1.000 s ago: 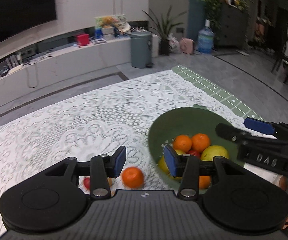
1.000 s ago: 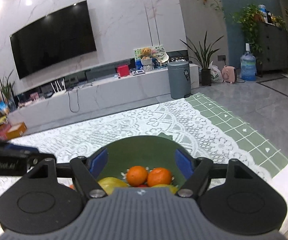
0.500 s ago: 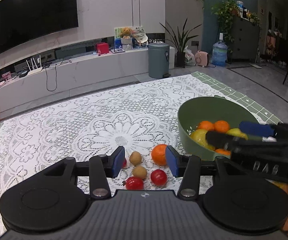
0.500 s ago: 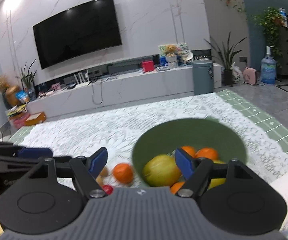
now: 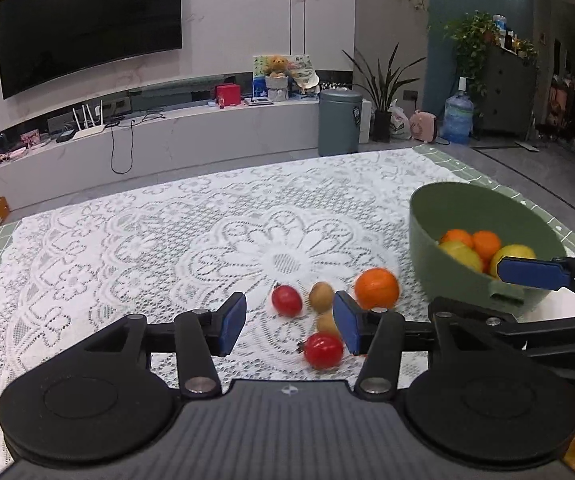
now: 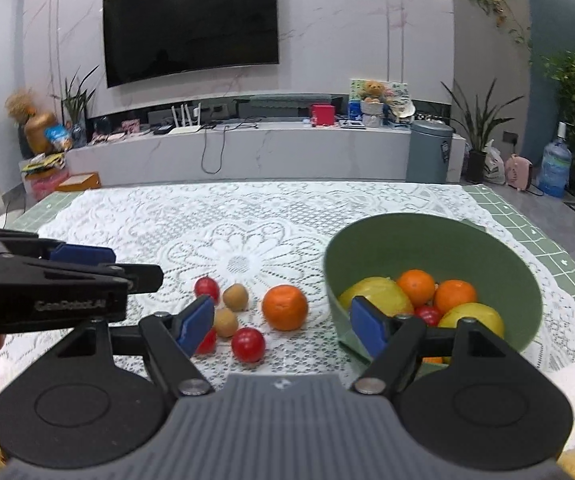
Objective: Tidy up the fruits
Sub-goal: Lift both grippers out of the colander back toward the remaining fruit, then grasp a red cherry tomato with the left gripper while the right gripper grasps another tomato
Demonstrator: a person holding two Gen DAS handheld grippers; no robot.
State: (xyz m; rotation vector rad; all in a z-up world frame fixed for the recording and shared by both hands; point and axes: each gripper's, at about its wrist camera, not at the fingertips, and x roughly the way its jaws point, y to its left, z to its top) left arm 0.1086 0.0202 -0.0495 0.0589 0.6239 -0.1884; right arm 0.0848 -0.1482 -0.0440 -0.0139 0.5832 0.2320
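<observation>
While both grippers hang over the near edge of the tabletop, nothing sits between either pair of blue pads. The left gripper (image 5: 289, 326) is moderately spread and its jaws have just been opening; the right gripper (image 6: 281, 326) stands wider, also empty.

Loose fruit lies in a small cluster on the lace tablecloth (image 6: 247, 220), near the middle of the front edge and just left of the green bowl (image 6: 427, 240). An orange (image 6: 284, 307) sits nearest the bowl but apart from it. Two brown kiwis (image 6: 235, 297) lie close together, and red cherry tomatoes (image 6: 248, 344) ring them, one toward the front edge, one behind (image 6: 206, 288), and another mostly hidden by the right gripper's left pad. The bowl, toward the right edge, already holds oranges, yellow lemon-like fruit and something red.

By my judgement the orange is firm, fairly light and round, so it should be taken across its widest part with the pads level, or it may roll away on the lace. The tomatoes are likely smooth, thin-skinned and easily crushed, calling for a soft pinch at the middle. The kiwis look firmer and slightly fuzzy, so they should slip less; gripping across the short axis seems best.
</observation>
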